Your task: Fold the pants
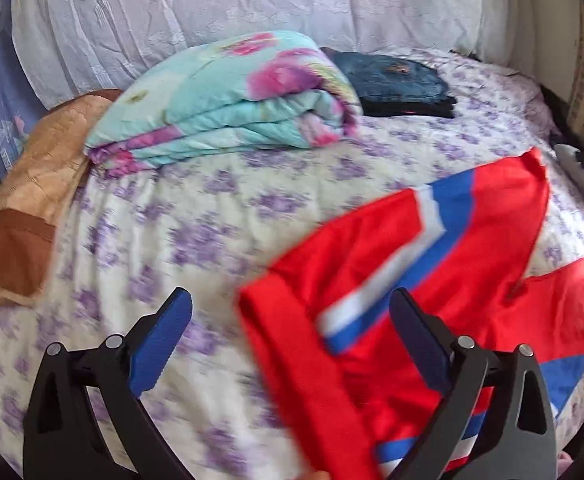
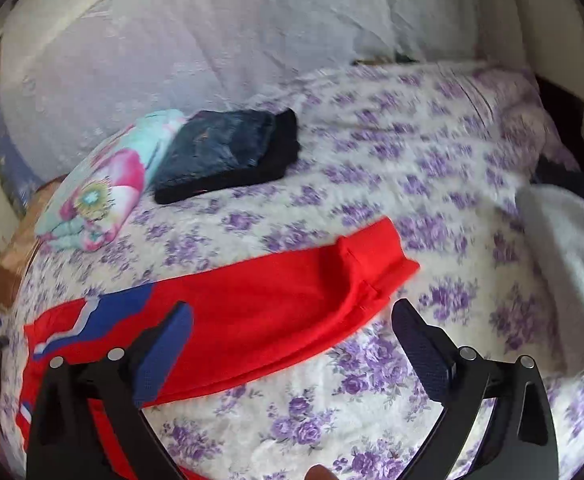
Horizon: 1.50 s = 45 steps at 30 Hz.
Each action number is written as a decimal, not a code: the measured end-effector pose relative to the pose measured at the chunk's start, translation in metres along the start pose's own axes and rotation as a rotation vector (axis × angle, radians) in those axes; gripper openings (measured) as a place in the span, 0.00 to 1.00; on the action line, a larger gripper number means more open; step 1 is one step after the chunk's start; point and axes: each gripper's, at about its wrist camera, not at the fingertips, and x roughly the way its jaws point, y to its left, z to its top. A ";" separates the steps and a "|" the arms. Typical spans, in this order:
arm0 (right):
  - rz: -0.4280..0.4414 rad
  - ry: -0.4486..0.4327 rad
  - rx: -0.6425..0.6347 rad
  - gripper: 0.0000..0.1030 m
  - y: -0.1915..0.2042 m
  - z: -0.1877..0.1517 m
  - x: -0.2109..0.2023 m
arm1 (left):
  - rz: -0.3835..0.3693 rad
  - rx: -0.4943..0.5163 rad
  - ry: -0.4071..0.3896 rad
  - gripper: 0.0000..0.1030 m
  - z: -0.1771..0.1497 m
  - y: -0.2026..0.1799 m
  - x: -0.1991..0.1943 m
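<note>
Red pants (image 1: pixel 412 264) with a blue and white stripe lie across the bed (image 1: pixel 171 240) in the left wrist view, blurred, their near end reaching between the two fingers of the left gripper (image 1: pixel 292 312); its jaws stand wide apart and the pads do not press on the cloth, though the right finger overlaps the fabric in the picture. Behind, a folded quilt (image 1: pixel 219 96) in turquoise and pink sits on the flowered sheet, a brown pillow (image 1: pixel 27 216) to its left and a dark folded stack (image 1: pixel 400 80) just beside it on the right. White cloth (image 1: pixel 211 8) hangs along the back. In the right wrist view the pants (image 2: pixel 251 312) stretch from the lower left up toward the middle of the bed (image 2: pixel 412 168), one red leg end lying flat on the sheet. The right gripper (image 2: pixel 292 320) is spread fully, nothing between its pads; its left finger overlaps the red cloth in the picture, its right finger is over bare sheet. The quilt (image 2: pixel 99 184) and the stack (image 2: pixel 227 156) lie touching at upper left, and a grey cloth (image 2: pixel 568 264) lies at the right edge
</note>
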 end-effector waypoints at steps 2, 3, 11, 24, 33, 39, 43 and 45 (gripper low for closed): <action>0.038 0.012 -0.102 0.97 0.025 0.004 -0.006 | -0.031 -0.020 0.053 0.94 0.012 0.019 0.008; 0.072 0.022 -0.137 0.97 0.036 0.004 -0.004 | -0.051 -0.042 0.074 0.94 0.016 0.025 0.012; 0.198 0.142 -0.587 0.97 0.153 -0.003 0.044 | -0.278 -0.017 0.145 0.94 0.040 0.028 0.043; 0.374 0.417 -0.933 0.79 0.243 0.006 0.157 | -0.363 0.351 0.285 0.94 0.057 -0.015 0.093; 0.480 0.645 -1.031 0.72 0.248 0.015 0.221 | -0.491 0.447 0.443 0.70 0.070 -0.017 0.143; 0.506 0.635 -1.049 0.08 0.249 0.013 0.226 | -0.589 0.456 0.468 0.06 0.072 -0.021 0.150; 0.471 0.576 -1.101 0.07 0.250 0.009 0.199 | -0.530 0.513 0.389 0.05 0.074 -0.025 0.130; 0.439 0.520 -1.129 0.07 0.252 0.007 0.178 | -0.494 0.535 0.356 0.05 0.074 -0.029 0.115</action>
